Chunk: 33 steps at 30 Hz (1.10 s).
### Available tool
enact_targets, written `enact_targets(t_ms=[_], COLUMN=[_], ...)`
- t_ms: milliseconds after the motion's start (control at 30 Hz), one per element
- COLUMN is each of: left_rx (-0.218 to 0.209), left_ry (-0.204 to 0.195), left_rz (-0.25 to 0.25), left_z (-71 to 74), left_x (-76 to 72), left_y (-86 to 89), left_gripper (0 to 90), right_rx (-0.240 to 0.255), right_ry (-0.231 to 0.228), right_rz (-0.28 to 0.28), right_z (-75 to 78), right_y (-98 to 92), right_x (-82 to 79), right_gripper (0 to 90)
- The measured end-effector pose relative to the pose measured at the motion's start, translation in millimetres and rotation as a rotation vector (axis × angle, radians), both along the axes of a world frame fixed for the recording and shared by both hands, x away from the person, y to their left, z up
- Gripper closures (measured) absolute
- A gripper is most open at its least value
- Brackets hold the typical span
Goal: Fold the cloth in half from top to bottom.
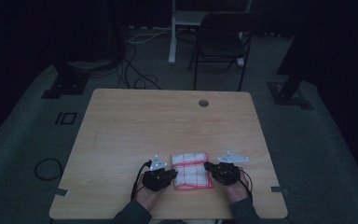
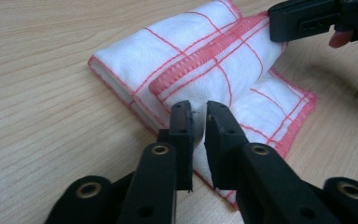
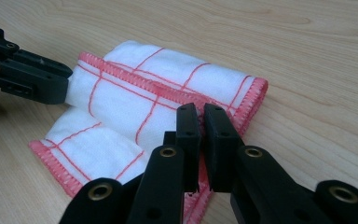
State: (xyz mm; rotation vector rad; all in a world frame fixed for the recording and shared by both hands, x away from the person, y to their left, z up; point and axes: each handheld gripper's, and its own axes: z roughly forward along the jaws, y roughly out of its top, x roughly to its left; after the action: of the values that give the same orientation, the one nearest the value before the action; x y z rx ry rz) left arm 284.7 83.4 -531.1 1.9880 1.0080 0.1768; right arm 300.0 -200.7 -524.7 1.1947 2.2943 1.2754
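White cloth (image 1: 191,171) with red grid lines and a red stitched hem lies folded on the near part of a pale wooden table (image 1: 168,126), between the two grippers. In the high view the left gripper (image 1: 171,173) sits at the cloth's left edge and the right gripper (image 1: 208,166) at its right edge, each held by a hand coming in from the bottom, with a grey three-cornered plate on top.

In the left gripper view, the left gripper (image 2: 197,114) has its jaws drawn nearly together on the near edge of the cloth (image 2: 205,60), with a thin sliver of fabric caught between them. The upper layer of the cloth is lifted into a soft fold with a hemmed edge running across it. The other gripper shows at the upper right of this view, touching the far side of the cloth.

In the right gripper view, the right gripper (image 3: 201,116) has its jaws pressed close on the hemmed edge of the cloth (image 3: 135,88), pinching it. The left gripper (image 3: 56,81) shows at the far left, at the cloth's opposite edge.

A dark folding chair (image 1: 221,39) stands on the grey floor beyond the table, with cables lying nearby.
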Motion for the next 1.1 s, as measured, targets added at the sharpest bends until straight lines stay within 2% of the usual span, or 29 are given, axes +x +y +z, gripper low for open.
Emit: enact_targets(t_ms=[133, 267, 467, 567, 767, 967, 1100], left_rx=[-0.009, -0.035, -0.013, 0.003, 0.02, 0.016, 0.018], left_ry=[-0.019, -0.032, -0.037, -0.029, -0.015, -0.015, -0.017], left_rz=[0.027, 0.069, 0.096, 0.086, 0.07, 0.048, 0.033], left_z=[5.4, 13.0, 14.9, 11.1, 5.1, 6.0, 6.2], left_x=[4.7, 17.2, 38.1, 45.4, 45.4, 40.0, 35.8], left_y=[5.5, 11.4, 8.7, 4.3, -1.0, -3.1, -3.9], left_gripper=[75.9, 75.0, 73.9, 73.9, 74.0, 73.7, 73.7], right_rx=[0.002, 0.004, 0.007, 0.008, 0.006, 0.009, 0.023], right_ry=[0.0, 0.001, 0.0, 0.001, -0.003, -0.008, -0.018], right_rz=[-0.001, -0.001, -0.005, -0.005, -0.008, -0.007, -0.008], right_z=[0.2, -0.4, -1.0, -1.2, -1.0, 0.0, 1.8], right_y=[-0.4, -0.9, -1.0, -1.4, -2.8, -2.9, -5.2], right_x=[-0.4, -1.3, -1.4, -1.3, -1.1, -1.4, -1.4], right_gripper=[85.9, 85.9, 85.8, 85.7, 85.7, 85.1, 80.2])
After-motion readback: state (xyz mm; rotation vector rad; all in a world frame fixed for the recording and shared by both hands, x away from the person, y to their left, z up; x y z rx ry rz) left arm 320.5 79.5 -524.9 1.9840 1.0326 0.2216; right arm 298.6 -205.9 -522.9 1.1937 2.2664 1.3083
